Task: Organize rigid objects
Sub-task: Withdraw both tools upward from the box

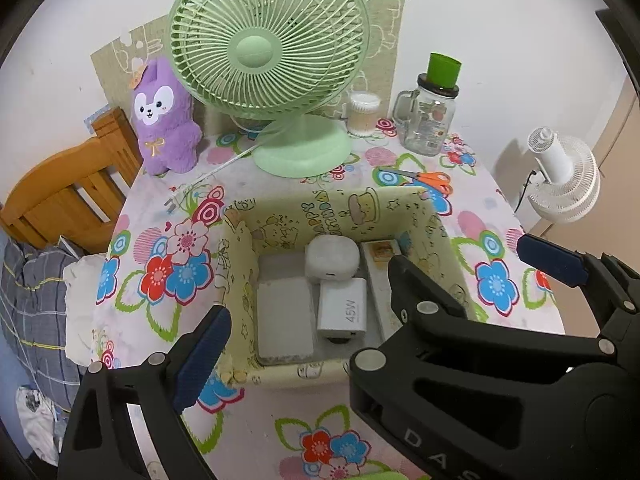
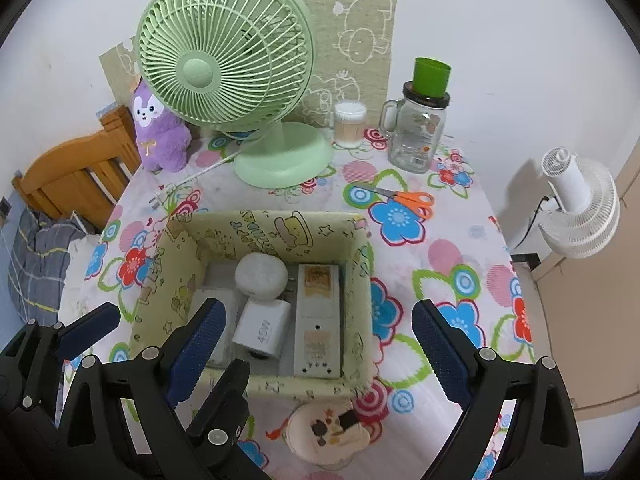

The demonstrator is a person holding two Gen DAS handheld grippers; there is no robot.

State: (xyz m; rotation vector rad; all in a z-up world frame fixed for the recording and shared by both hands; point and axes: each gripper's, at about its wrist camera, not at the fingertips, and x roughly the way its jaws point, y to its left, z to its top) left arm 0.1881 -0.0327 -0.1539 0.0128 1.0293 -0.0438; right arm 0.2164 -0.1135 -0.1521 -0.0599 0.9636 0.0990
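A cream box (image 2: 356,292) printed with cartoons sat on the flowered table (image 2: 472,240), in front of a green fan (image 2: 224,68). Inside it lay four rigid things: a round white case (image 2: 262,276) at the back, a white 45W charger (image 2: 260,330) just in front of it, a flat white block (image 1: 285,322) along the left wall, and a long white strip (image 2: 318,320) along the right wall.

Both tongs were spread wide and held nothing. The right gripper (image 2: 320,352) hung over the near edge of the box; the left gripper (image 1: 372,300) straddled the box from the near left.

The right view showed the strip in full, with small holes at its near end; in the left view the right gripper's dark finger covered most of it. The left view showed the flat block whole, while in the right view a blue pad (image 2: 200,344) hid nearly all of it. Only the right view caught a small round dish (image 2: 320,436) of odds and ends on the table just in front of the box.

Both views took in the scissors (image 2: 404,198) behind the box to the right, a glass jar (image 2: 418,136) with a green cup (image 2: 430,76) upside down on its lid, a tub of swabs (image 2: 350,126), a purple plush (image 2: 158,136) and a white fan (image 2: 580,216) off the table's right edge
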